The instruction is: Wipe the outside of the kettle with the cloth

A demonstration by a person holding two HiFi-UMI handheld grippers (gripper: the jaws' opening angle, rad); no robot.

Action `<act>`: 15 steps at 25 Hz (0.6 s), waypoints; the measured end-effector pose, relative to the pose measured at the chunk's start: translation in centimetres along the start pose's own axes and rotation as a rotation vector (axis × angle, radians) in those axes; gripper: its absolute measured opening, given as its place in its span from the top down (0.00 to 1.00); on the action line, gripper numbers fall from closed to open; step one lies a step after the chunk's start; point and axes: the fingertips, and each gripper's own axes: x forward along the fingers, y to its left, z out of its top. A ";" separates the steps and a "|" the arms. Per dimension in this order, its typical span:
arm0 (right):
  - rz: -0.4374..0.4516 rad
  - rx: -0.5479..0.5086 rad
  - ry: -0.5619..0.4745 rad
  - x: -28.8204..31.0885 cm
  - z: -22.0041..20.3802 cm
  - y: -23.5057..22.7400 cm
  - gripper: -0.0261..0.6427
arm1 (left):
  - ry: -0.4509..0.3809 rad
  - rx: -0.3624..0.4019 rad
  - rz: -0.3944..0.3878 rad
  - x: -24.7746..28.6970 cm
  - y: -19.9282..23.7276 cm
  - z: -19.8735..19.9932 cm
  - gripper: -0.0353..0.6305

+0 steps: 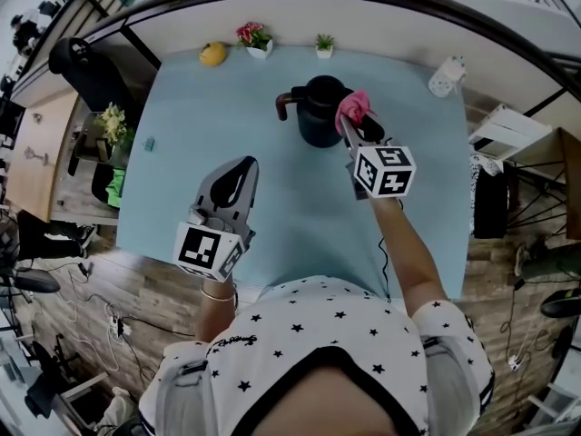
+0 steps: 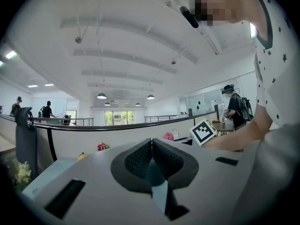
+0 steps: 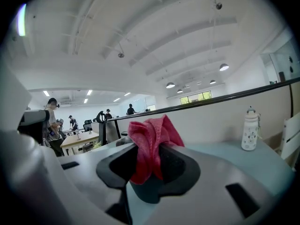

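Note:
A dark kettle (image 1: 321,110) with a brown handle stands on the light blue table (image 1: 272,207), near its far middle. My right gripper (image 1: 350,122) is shut on a pink cloth (image 1: 354,108), held right beside the kettle's right side; whether the cloth touches it I cannot tell. In the right gripper view the cloth (image 3: 151,144) bunches up between the jaws and the kettle is hidden. My left gripper (image 1: 238,166) hovers over the table's near left, well short of the kettle, jaws together with nothing between them (image 2: 152,159).
Along the far edge sit a yellow object (image 1: 212,54), two small potted plants (image 1: 255,39) (image 1: 324,44) and a white bottle (image 1: 446,75) (image 3: 249,129). A curved partition (image 1: 272,12) backs the table. A black chair (image 1: 86,66) stands to the left.

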 end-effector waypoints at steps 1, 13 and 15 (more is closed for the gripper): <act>-0.005 -0.007 0.000 0.0 -0.1 0.0 0.77 | -0.001 0.001 -0.001 0.0 0.0 0.0 0.90; -0.024 -0.047 0.055 0.3 -2.9 0.6 0.78 | 0.005 -0.003 0.002 0.2 0.2 -0.2 0.90; -0.020 -0.039 0.065 0.2 -3.2 0.7 0.78 | 0.008 -0.003 0.003 0.2 0.1 -0.3 0.90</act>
